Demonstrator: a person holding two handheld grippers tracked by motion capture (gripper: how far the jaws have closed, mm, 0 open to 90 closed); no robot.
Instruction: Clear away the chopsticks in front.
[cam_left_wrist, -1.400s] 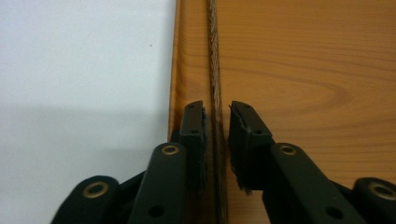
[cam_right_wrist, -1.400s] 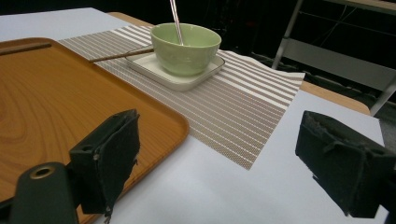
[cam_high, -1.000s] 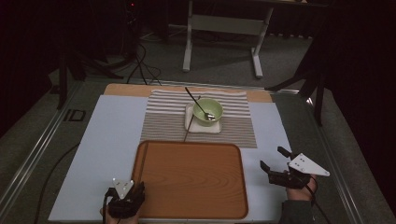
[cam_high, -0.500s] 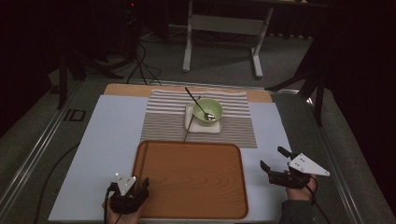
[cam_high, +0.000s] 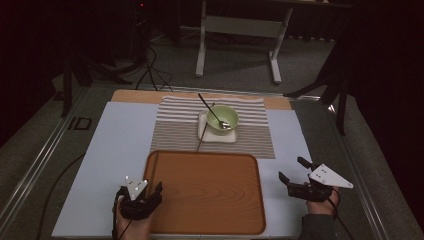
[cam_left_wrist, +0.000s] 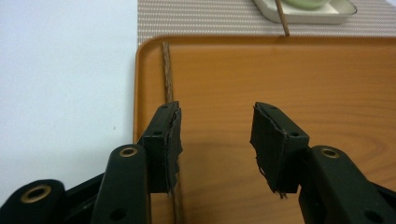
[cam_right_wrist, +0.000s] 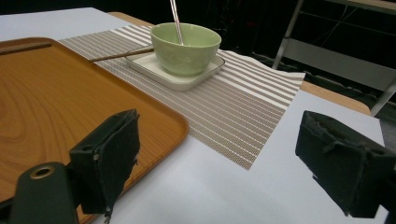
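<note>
A wooden tray (cam_high: 210, 220) lies at the table's near middle. One brown chopstick (cam_left_wrist: 166, 70) lies in it along its left rim (cam_high: 151, 165), passing under my left gripper's left jaw. My left gripper (cam_high: 150, 189) hovers over the tray's near left corner; its jaws (cam_left_wrist: 217, 112) have just been opening and stand open with nothing between the pads. My right gripper (cam_high: 291, 168) rests right of the tray, open and empty (cam_right_wrist: 219, 123). Beyond the tray, a green bowl (cam_high: 222, 120) with a spoon (cam_high: 210, 107) in it sits on a white saucer (cam_high: 205, 132). A second chopstick (cam_high: 202, 136) leans on that saucer.
A striped placemat (cam_high: 175, 130) lies under the saucer on a pale blue table cover (cam_high: 110, 150). A wooden strip (cam_high: 132, 95) runs along the far edge. Behind the table stand a metal frame (cam_high: 240, 30) and floor cables (cam_high: 150, 65).
My left gripper's jaws have spread wider and the hand has lifted slightly toward the tray. The chopstick stays lying in the tray. My right gripper has kept still.
</note>
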